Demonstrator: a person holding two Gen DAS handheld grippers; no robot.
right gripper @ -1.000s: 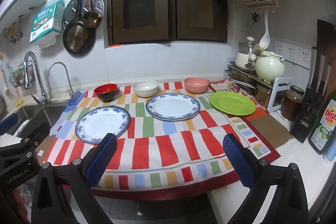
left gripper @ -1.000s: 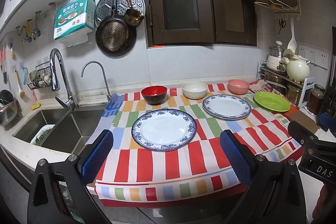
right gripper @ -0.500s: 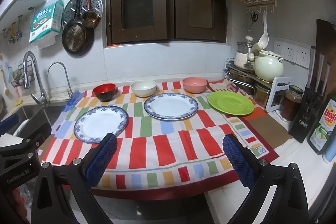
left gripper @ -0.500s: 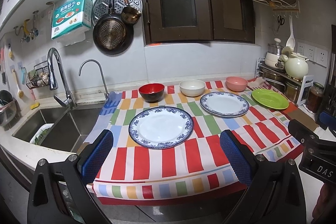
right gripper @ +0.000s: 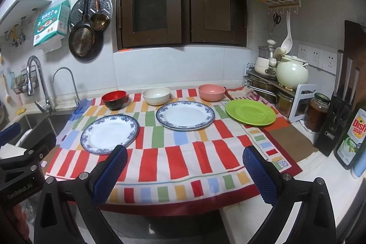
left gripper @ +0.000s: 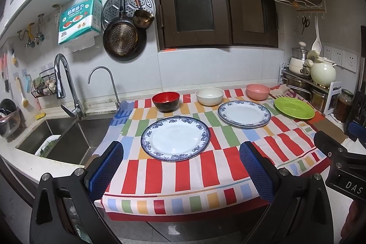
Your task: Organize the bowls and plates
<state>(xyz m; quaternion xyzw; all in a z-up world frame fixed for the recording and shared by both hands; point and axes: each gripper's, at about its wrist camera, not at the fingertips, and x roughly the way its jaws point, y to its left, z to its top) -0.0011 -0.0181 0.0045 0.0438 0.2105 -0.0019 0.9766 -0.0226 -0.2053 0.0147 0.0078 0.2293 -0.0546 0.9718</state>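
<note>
Two blue-rimmed white plates lie on a striped cloth: one at the left (left gripper: pixel 175 139) (right gripper: pixel 110 133), one in the middle (left gripper: pixel 244 114) (right gripper: pixel 185 115). A green plate (left gripper: pixel 294 108) (right gripper: pixel 250 111) lies at the right. Behind them stand a red-and-black bowl (left gripper: pixel 166 101) (right gripper: pixel 114 99), a cream bowl (left gripper: pixel 209 96) (right gripper: pixel 156 95) and a pink bowl (left gripper: pixel 258 91) (right gripper: pixel 211 92). My left gripper (left gripper: pixel 181 169) is open at the cloth's front edge, short of the left plate. My right gripper (right gripper: pixel 185 172) is open too, near the front edge, holding nothing.
A steel sink (left gripper: pixel 57 138) with two taps (left gripper: pixel 64 86) lies to the left. At the right stand a rack with pots and a kettle (right gripper: pixel 290 74), jars (right gripper: pixel 318 111), a knife block (right gripper: pixel 336 125) and a dish soap bottle (right gripper: pixel 352 136). Pans (left gripper: pixel 124 38) hang on the wall.
Both grippers have drifted back slightly from the counter, so the dishes look a little farther. Nothing on the cloth has moved, and both grippers stay open.
</note>
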